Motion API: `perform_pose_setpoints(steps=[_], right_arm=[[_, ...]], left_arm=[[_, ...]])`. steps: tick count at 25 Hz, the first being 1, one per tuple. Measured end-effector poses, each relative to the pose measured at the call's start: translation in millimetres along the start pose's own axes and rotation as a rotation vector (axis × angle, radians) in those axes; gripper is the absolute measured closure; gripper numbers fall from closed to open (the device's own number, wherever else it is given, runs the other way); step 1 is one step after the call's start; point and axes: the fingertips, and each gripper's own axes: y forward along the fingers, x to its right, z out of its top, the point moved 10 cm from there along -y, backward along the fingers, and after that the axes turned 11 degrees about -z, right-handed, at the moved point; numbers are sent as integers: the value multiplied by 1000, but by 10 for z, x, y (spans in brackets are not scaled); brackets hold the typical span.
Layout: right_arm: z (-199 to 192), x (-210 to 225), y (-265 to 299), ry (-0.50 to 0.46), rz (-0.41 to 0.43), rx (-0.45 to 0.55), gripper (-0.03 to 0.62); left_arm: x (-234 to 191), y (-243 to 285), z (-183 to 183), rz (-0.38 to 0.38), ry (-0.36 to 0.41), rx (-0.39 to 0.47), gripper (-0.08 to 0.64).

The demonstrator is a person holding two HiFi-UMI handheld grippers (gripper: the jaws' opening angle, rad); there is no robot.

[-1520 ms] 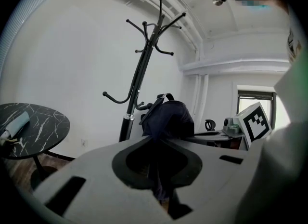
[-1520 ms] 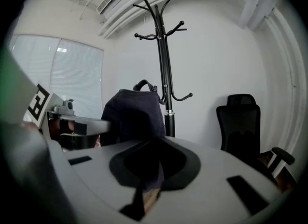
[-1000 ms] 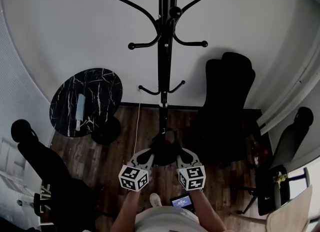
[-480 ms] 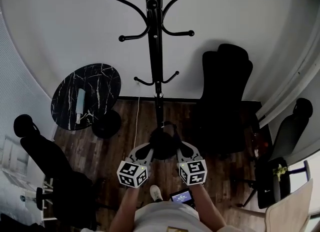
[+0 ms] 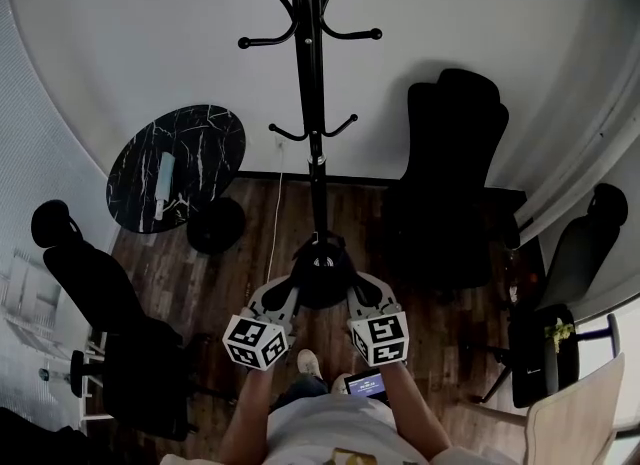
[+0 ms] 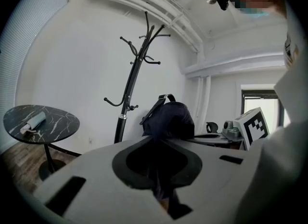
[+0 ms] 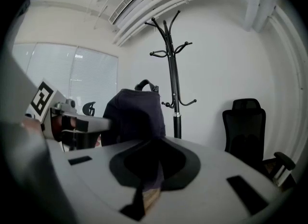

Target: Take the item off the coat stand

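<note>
Wooden floor (image 5: 225, 283) lies below the dark bag (image 5: 322, 271), which hangs clear of the coat stand (image 5: 313, 103) between the left gripper (image 5: 284, 293) and right gripper (image 5: 361, 291). Both jaws are pinched narrow on its fabric. If the thin cloth slips, one side probably drops.

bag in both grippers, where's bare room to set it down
For the bag: the marble table top is mostly bare, apart from a pale roll on its left side. Wood floor between its base and the coat stand is open. Black chairs crowd the right and lower left.
</note>
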Motion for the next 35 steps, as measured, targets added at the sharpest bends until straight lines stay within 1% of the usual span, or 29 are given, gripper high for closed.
perform_pose_setpoints(steps=[3, 6, 14, 21, 35], right_arm=[[-66, 9, -123, -10, -1, -4, 564], [-41, 2, -173, -29, 4, 3, 565], [88, -69, -222, -52, 27, 42, 565], [104, -51, -276, -26, 32, 51, 565], [70, 22, -366, -38, 18, 38, 566]], left_arm=[[116, -43, -86, -8, -7, 8, 531], [183, -69, -96, -6, -1, 28, 531], [197, -167, 41, 5, 17, 66, 531], [239, -174, 46, 7, 33, 61, 531], [330, -140, -5, -12, 26, 52, 531]])
